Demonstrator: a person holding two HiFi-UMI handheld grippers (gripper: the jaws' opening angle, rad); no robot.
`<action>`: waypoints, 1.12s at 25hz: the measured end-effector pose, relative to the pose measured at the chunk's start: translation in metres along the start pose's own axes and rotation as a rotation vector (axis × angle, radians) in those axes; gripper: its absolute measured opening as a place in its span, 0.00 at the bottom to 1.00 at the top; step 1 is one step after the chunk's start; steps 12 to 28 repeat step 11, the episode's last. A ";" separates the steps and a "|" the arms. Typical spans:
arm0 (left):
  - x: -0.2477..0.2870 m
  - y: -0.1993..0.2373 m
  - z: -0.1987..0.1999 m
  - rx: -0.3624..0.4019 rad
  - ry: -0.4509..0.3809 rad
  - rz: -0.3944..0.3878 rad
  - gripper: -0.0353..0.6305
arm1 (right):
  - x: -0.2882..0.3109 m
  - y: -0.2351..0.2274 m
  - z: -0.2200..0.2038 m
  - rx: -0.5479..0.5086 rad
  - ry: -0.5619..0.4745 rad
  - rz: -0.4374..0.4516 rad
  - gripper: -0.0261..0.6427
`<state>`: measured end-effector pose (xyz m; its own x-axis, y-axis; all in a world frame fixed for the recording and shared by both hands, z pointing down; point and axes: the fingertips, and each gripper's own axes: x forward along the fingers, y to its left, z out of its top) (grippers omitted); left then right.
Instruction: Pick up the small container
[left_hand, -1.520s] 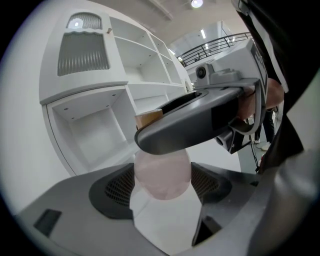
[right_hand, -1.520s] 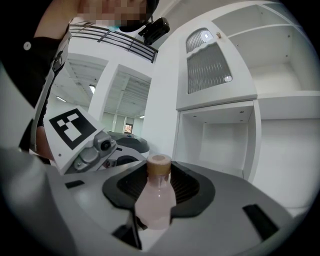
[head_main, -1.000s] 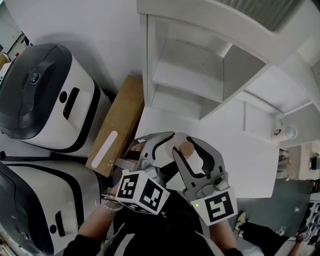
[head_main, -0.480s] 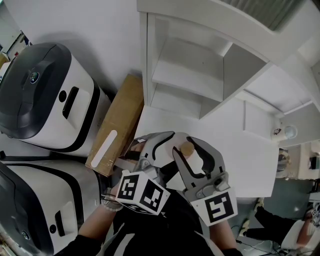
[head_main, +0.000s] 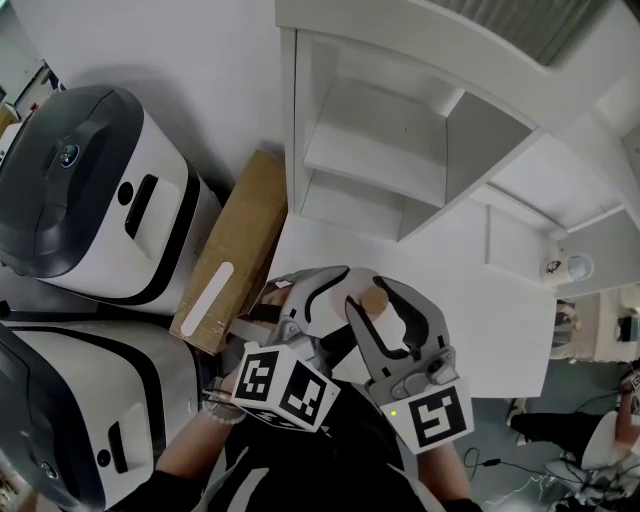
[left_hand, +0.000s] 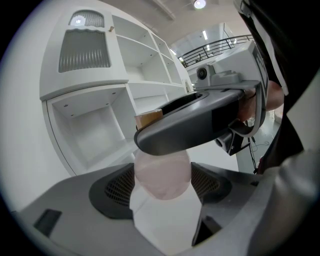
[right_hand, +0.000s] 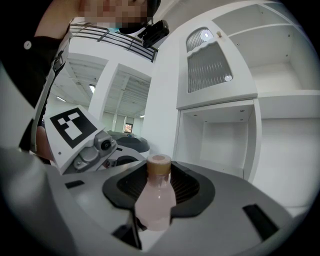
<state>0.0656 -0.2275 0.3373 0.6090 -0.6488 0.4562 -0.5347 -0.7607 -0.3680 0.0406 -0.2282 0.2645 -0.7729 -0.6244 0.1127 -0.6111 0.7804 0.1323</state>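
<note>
Container (right_hand: 154, 200) in L tongs (left_hand: 162, 176) + R tongs (right_hand: 159, 186); shelf (head_main: 380, 150) ahead, carton (head_main: 235, 250) left.

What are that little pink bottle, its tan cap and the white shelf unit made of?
Small pale pink bottle: likely translucent plastic, smooth, softly shiny; milky body glows with light.
Round tan cap: matte, cork or tan plastic, unclear which.
White shelf unit: probably painted or laminated board, even matte flat panels.

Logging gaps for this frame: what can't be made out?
Small bottle body: head view, jaws cover it; only the cap shows.
Its neck: left gripper view, the right gripper crosses it.
Cup print: head view, too small.
</note>
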 end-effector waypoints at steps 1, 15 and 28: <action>0.000 0.000 0.000 -0.002 0.001 -0.001 0.59 | 0.000 0.000 0.000 0.000 0.000 0.000 0.25; 0.003 0.000 -0.001 0.001 -0.005 -0.004 0.59 | 0.000 -0.003 -0.003 0.012 0.007 0.003 0.25; 0.003 0.000 -0.001 0.001 -0.005 -0.004 0.59 | 0.000 -0.003 -0.003 0.012 0.007 0.003 0.25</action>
